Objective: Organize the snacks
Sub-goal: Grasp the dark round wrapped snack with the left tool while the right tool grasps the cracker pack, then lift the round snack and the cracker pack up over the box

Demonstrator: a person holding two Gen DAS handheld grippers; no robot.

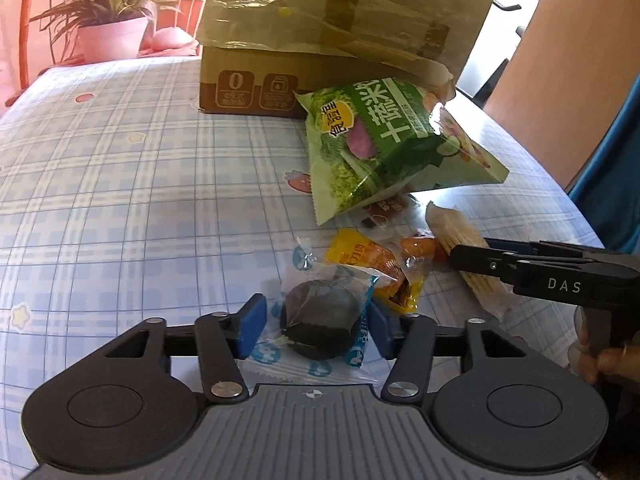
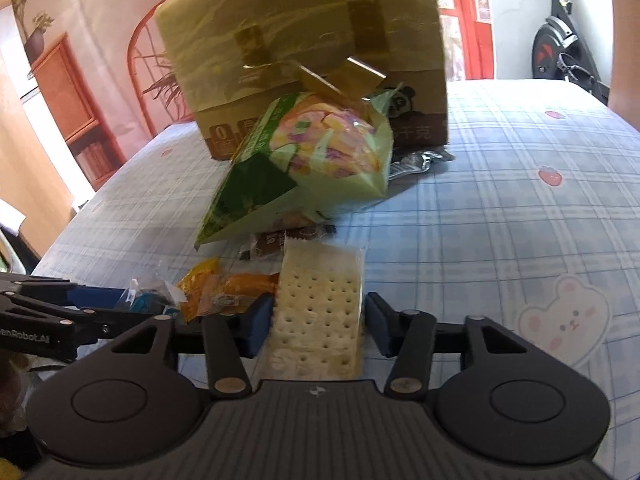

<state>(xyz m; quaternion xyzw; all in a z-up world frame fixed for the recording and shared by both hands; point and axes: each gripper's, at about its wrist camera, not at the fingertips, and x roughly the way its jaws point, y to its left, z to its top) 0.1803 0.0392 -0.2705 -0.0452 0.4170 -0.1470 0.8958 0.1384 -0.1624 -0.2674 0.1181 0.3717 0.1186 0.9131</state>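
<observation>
Left gripper [image 1: 318,322]: jaws spread, straddling the dark round cake [image 1: 320,318] in its clear blue-printed wrapper; pads beside the wrapper, not yet pinching.
Right gripper [image 2: 318,322]: jaws spread either side of the cracker pack [image 2: 320,312], left pad just touching its edge, right pad apart.
Between them: orange-yellow packet [image 1: 372,264], partly under the cake's wrapper.
Further out: green rice-cracker bag [image 1: 384,148] propped on smaller snacks, leaning toward the cardboard box [image 1: 256,80].
Surface: checked tablecloth [image 1: 120,200].
Advice, left: close on the cake's body, not loose film; gently, looks soft.
Advice, right: squeeze lightly across the pack's width; crackers likely brittle.
Risk: dragging neighbours on lift.
</observation>
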